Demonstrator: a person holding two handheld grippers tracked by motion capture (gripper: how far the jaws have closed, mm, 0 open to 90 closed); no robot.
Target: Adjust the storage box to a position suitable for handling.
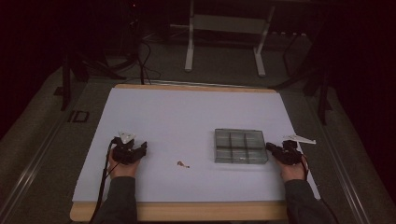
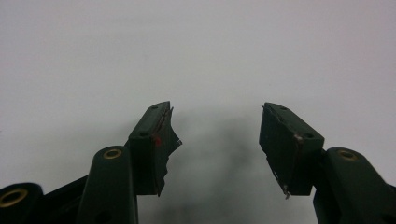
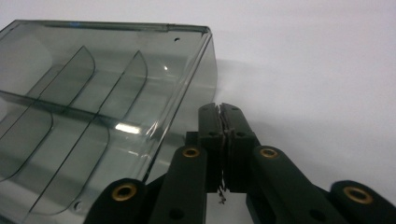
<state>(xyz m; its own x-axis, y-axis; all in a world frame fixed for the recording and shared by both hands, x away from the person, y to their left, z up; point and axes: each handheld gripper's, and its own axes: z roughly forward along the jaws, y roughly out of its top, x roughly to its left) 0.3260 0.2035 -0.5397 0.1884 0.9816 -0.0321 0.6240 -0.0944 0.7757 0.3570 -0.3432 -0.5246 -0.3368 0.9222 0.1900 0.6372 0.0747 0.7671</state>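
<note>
A clear plastic box (image 1: 240, 146) with several compartments lies on the white table (image 1: 187, 116), right of centre. My right gripper (image 1: 271, 147) rests just beside the box's right edge; in the right gripper view its jaws (image 3: 220, 112) are pressed together with nothing between them, next to the box wall (image 3: 187, 79). My left gripper (image 1: 141, 148) lies at the table's left, held by a hand. Its jaws (image 2: 215, 123) stand wide apart over bare white surface, with nothing between them. A small brownish object (image 1: 182, 164) lies between the two grippers, nearer the front.
The table's wooden front edge (image 1: 187, 211) runs along the bottom. Beyond the far edge stand a white metal frame (image 1: 224, 28) and cables on a dark floor. A hand and dark sleeve hold each gripper.
</note>
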